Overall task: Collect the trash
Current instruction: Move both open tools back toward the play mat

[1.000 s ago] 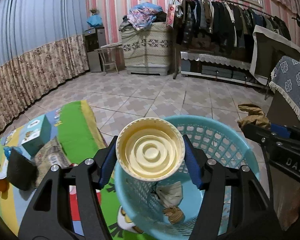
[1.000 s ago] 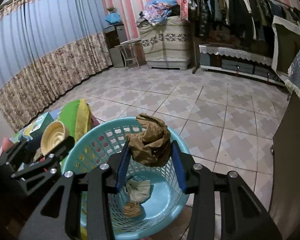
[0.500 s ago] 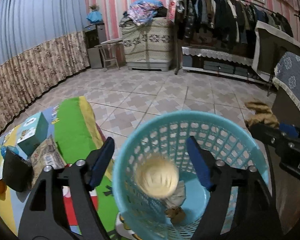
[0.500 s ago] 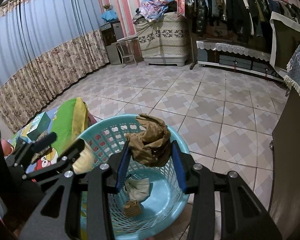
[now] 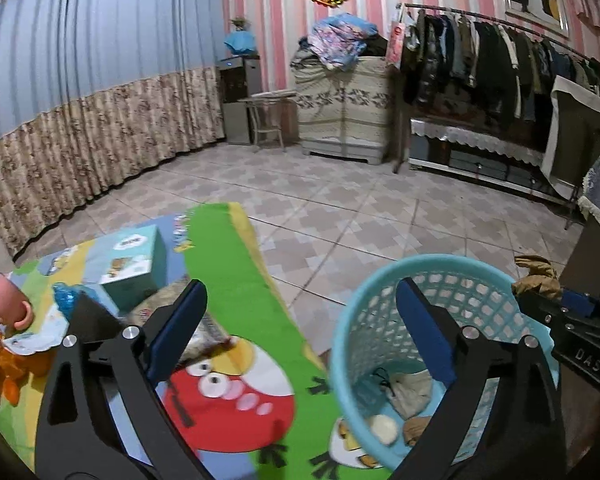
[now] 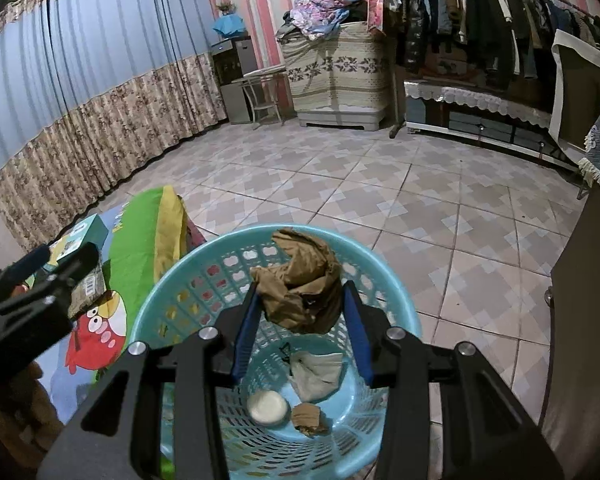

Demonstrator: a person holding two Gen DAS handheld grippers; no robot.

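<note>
A light blue plastic basket (image 5: 364, 300) (image 6: 168, 296) stands on the tiled floor beside a cartoon mat. At its bottom lie a cream paper cup (image 5: 383, 429) (image 6: 268, 407), a crumpled grey-white wrapper (image 6: 316, 372) and a small brown scrap (image 6: 309, 419). My left gripper (image 5: 300, 320) has its jaws opening wide with nothing between them, over the mat's edge and the basket's left rim. Over the basket, my right gripper (image 6: 298, 300) is shut on a crumpled brown paper wad (image 6: 300, 284) (image 5: 538, 278).
The mat (image 5: 236, 380) carries a teal box (image 5: 134, 256), a speckled packet (image 6: 86, 290), a black object (image 5: 94, 320) and toys (image 5: 10, 306) at the left. A dark cabinet (image 6: 584, 320) stands right of the basket. Curtains, a clothes rack and a covered cupboard line the far walls.
The left gripper let go of the cream cup, which dropped to the basket's bottom; its jaws spread wider and it shifted left toward the mat. The right gripper kept its hold on the brown wad.
</note>
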